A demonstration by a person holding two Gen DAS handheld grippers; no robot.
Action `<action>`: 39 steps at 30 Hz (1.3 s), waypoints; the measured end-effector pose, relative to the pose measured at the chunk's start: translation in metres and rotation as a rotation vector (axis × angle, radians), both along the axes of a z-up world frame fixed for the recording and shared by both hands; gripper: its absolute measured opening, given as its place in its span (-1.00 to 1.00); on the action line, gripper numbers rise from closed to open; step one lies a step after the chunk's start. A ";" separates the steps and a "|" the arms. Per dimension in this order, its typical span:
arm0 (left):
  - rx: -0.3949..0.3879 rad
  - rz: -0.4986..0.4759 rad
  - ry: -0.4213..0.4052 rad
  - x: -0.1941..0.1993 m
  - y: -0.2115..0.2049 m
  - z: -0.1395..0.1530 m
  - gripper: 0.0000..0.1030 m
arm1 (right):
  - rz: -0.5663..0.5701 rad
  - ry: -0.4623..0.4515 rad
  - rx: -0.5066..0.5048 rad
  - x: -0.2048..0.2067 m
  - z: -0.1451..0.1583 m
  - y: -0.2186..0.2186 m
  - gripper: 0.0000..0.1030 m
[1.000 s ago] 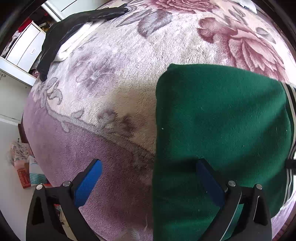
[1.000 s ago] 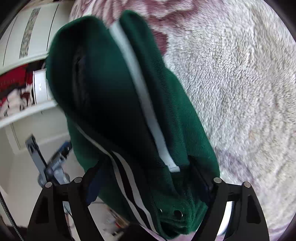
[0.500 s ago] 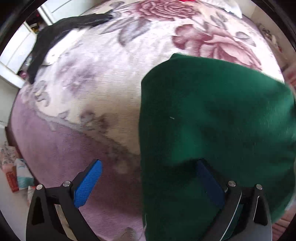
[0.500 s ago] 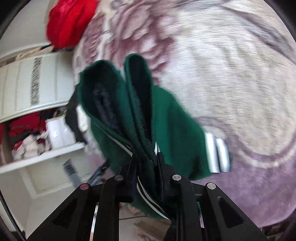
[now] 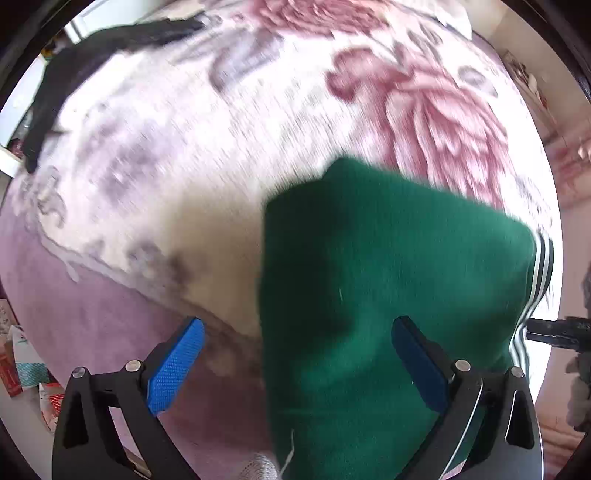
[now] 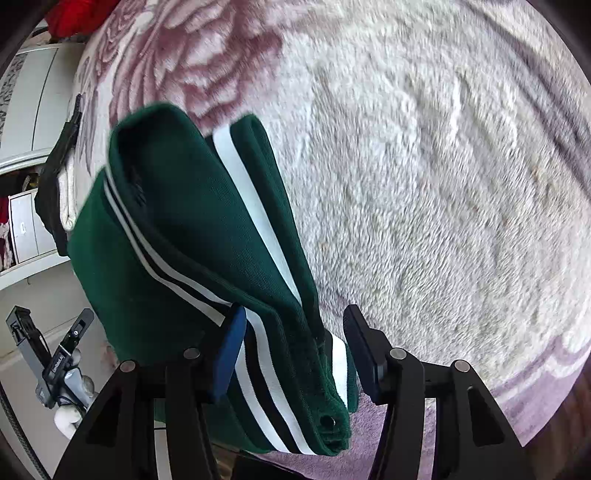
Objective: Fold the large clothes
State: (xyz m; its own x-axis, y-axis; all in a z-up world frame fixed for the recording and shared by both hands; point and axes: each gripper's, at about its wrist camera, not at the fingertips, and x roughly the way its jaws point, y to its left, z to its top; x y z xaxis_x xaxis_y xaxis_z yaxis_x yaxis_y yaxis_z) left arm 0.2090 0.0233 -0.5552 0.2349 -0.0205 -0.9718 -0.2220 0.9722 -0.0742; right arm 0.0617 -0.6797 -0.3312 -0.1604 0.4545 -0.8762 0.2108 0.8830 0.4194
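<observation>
A folded dark green jacket [image 5: 388, 280] with white and black striped trim lies on a floral fleece blanket [image 5: 184, 166]. My left gripper [image 5: 295, 354] is open, its right finger over the jacket's near edge and its left finger over the blanket. In the right wrist view the jacket [image 6: 192, 229] lies between the fingers of my right gripper [image 6: 295, 347], whose jaws stand partly open with a gap beside the striped hem. The blanket [image 6: 424, 184] fills the right of that view.
A black garment [image 5: 74, 74] lies at the blanket's far left edge. White cabinets and shelves [image 6: 29, 206] stand left of the bed. A red garment [image 6: 74, 14] lies at the top left. Boxes [image 5: 18, 365] sit on the floor.
My right gripper was shut on the jacket's hem half a second ago and now stands partly open. The jacket has come down onto the blanket. Both views shifted.
</observation>
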 end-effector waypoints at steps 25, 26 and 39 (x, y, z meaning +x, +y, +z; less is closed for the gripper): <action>0.024 0.152 0.015 -0.032 0.044 0.010 1.00 | -0.069 0.035 0.087 0.003 -0.006 0.017 0.24; 0.020 0.157 0.036 -0.042 0.041 0.004 1.00 | -0.072 0.042 0.086 -0.011 -0.006 0.016 0.24; 0.154 0.189 0.148 -0.084 0.028 -0.025 1.00 | 0.119 -0.023 -0.184 -0.022 0.029 0.078 0.35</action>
State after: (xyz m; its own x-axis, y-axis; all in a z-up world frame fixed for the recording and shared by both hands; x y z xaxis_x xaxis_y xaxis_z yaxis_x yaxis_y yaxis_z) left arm 0.1247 0.0517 -0.5799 0.0757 0.1605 -0.9841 -0.3977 0.9099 0.1178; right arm 0.0401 -0.6016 -0.3021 -0.1827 0.2653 -0.9467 0.0929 0.9633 0.2520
